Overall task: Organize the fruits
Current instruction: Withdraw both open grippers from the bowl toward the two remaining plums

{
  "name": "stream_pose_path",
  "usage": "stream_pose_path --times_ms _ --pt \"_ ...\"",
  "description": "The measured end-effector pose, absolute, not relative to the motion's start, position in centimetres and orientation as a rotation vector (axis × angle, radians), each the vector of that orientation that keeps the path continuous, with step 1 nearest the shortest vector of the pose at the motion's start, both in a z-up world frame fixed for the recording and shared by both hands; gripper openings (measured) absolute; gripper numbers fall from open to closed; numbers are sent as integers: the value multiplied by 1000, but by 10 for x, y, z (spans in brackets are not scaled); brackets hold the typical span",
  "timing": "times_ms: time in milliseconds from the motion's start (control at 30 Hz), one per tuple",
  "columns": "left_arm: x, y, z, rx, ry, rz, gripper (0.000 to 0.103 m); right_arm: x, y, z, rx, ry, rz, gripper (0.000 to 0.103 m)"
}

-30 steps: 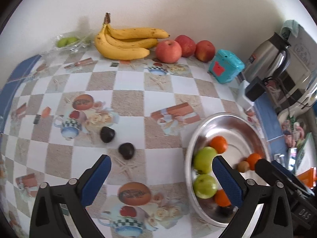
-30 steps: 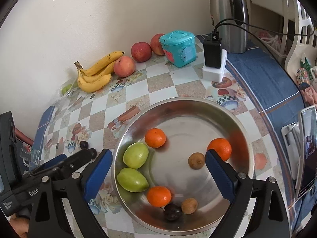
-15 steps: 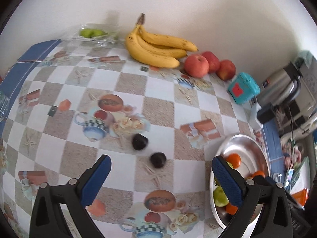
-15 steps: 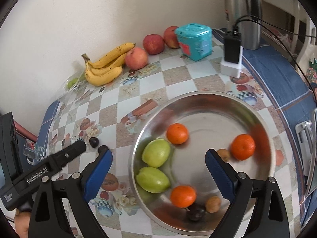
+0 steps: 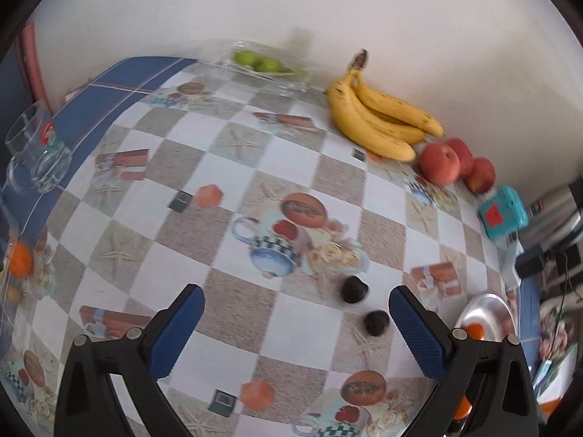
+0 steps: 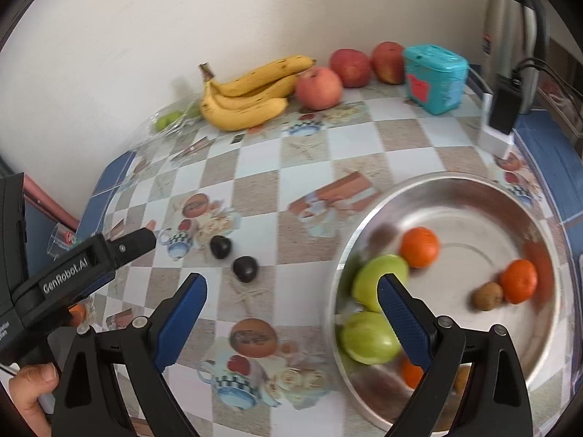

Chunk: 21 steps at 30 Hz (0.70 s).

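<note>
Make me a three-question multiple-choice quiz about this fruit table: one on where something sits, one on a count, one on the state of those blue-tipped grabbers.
1. Where do the two dark fruits lie?
A. In the metal bowl
B. On the tablecloth, left of the metal bowl
C. On top of the bananas

2. How many red apples line the wall beside the bananas?
A. One
B. Three
C. Five

3. What state are the two grippers in?
A. Both open, holding nothing
B. Both shut on fruit
C. Left open, right shut on an orange

Answers:
1. B: both rest on the checked cloth, apart from the metal bowl.
2. B: three apples sit in a row.
3. A: the left gripper and the right gripper show fingers spread wide with nothing between them.
</note>
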<state>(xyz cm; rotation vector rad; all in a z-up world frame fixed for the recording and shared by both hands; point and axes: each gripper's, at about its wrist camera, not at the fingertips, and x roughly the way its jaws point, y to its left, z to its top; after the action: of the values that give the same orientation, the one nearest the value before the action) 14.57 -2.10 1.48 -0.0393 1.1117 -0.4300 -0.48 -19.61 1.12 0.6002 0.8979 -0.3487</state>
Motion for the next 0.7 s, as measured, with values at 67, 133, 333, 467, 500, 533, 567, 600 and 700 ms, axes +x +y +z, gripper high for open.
stream_pose_path --times_ms 67,133,333,467,500,533,567,600,700 --pt "151 -13 16 -70 1113 -428 102 1 -191 10 590 901 -338 95" --pt "157 -5 15 -95 1118 -418 102 6 -185 9 580 905 -329 95" --pt "164 8 13 -75 1087 -363 103 20 -173 6 557 912 -307 95" --pt "170 15 10 -77 1077 -353 103 30 -165 3 544 922 -295 95" --pt "171 16 8 -84 1080 -354 103 32 -163 2 543 923 -288 95" --pt "173 17 7 -89 1084 -355 103 34 -161 1 541 923 -283 95" --pt "174 18 6 -92 1086 -355 103 36 -158 1 541 924 -280 95" --pt "174 18 5 -92 1087 -354 103 38 -156 -1 541 927 -276 95" --pt "176 20 3 -94 1086 -349 103 45 -151 -5 539 937 -263 95"
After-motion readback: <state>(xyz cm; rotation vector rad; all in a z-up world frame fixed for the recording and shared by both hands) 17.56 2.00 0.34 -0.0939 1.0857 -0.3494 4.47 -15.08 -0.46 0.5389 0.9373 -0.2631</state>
